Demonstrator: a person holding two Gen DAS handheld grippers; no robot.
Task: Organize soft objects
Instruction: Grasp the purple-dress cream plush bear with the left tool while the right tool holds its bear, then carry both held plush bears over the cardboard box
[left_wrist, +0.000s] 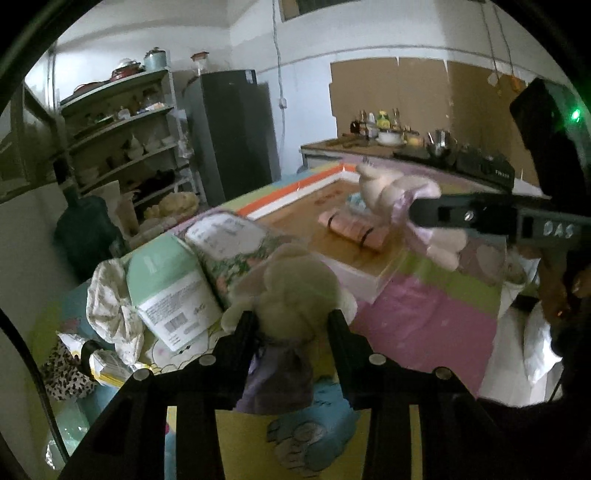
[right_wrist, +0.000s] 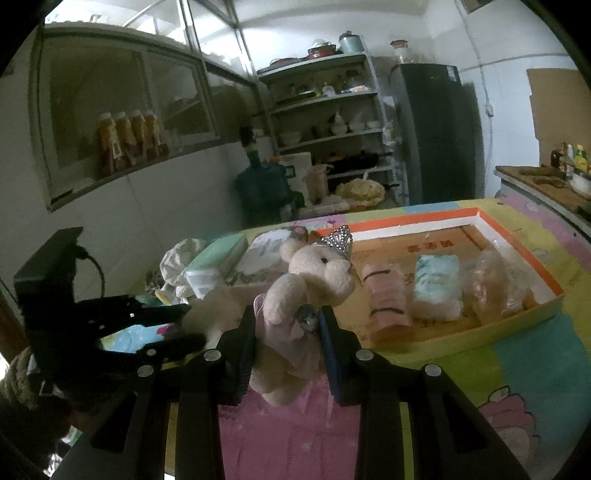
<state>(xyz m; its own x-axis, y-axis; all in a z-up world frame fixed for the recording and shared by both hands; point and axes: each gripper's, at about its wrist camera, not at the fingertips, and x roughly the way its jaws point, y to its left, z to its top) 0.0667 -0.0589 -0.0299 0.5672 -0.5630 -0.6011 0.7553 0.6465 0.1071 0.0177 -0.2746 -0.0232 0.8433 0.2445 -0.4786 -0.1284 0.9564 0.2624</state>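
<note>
A: Why does each tool carry a plush?

B: The left tool (left_wrist: 291, 321) clamps a pale plush (left_wrist: 291, 284) above the near-left clutter; the right tool (right_wrist: 286, 325) pinches the crowned bear (right_wrist: 314, 273) just short of the tray (right_wrist: 517, 317), likely because rolled soft bundles (right_wrist: 388, 299) already lie sorted there, further right

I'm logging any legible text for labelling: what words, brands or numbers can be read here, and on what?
"DAS": white letters on the right gripper body.
Red characters on the tray floor: blurred, unreadable.
Green package label with barcode: too small.
Stove front lettering: too blurred.
</note>
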